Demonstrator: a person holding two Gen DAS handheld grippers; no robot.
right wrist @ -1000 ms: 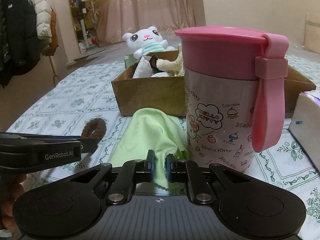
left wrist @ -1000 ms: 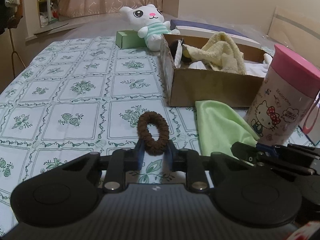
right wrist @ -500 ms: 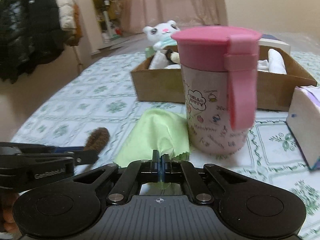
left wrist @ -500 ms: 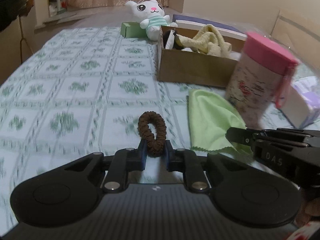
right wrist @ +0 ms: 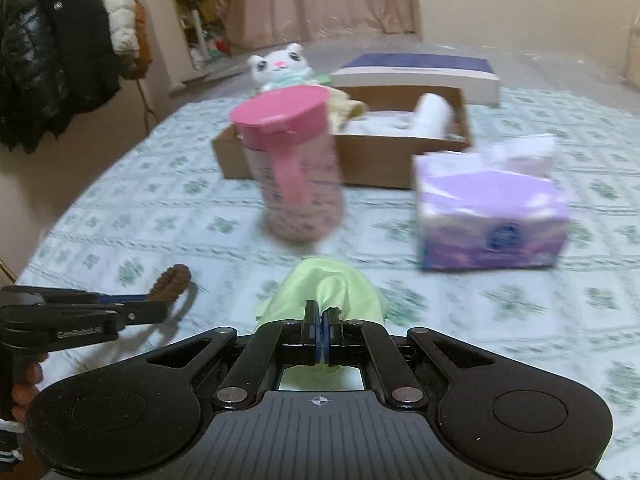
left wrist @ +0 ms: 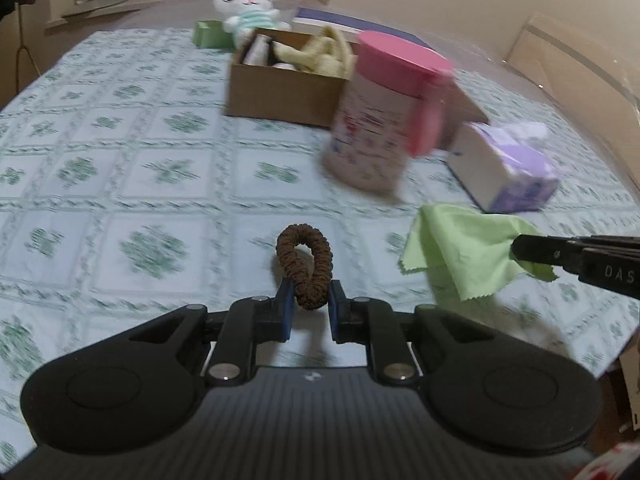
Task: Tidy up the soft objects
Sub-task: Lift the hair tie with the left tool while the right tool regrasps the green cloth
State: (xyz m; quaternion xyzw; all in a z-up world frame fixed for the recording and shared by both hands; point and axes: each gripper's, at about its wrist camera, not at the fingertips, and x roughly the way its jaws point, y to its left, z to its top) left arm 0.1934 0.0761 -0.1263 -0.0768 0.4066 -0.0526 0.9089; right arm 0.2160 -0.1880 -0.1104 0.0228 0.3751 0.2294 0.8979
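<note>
Here we have two soft things in hand at once, both lifted off the bed [left wrist: 120,168] with its green floral patterned cover and both on the near side of the open brown cardboard box [left wrist: 280,96].

Our left gripper [left wrist: 310,306] stands narrow, its blue pads pinching the lower end of the brown crinkled fabric hair scrunchie [left wrist: 304,264], whose loop stands up above the fingers. We judge it very light and springy: it squashes under the pads but bounces back, so a hold across one side of the ring, as now, should keep it from rolling out. It is not slippery; the ruffled cloth gives good bite.

Our right gripper [right wrist: 322,332] is fully closed on a bunched corner of the thin light-green cleaning cloth with a zigzag edge [right wrist: 332,292], which hangs limp from the tips. It weighs almost nothing and has no stiffness, so it drapes and swings; we think a gathered fold is the safer hold, since a single edge could slide free.

Between us and the box stand the pink-lidded cartoon-printed tumbler [right wrist: 298,168] and the purple soft-pack tissue packet [right wrist: 490,216]; trailing cloth could brush them.
</note>
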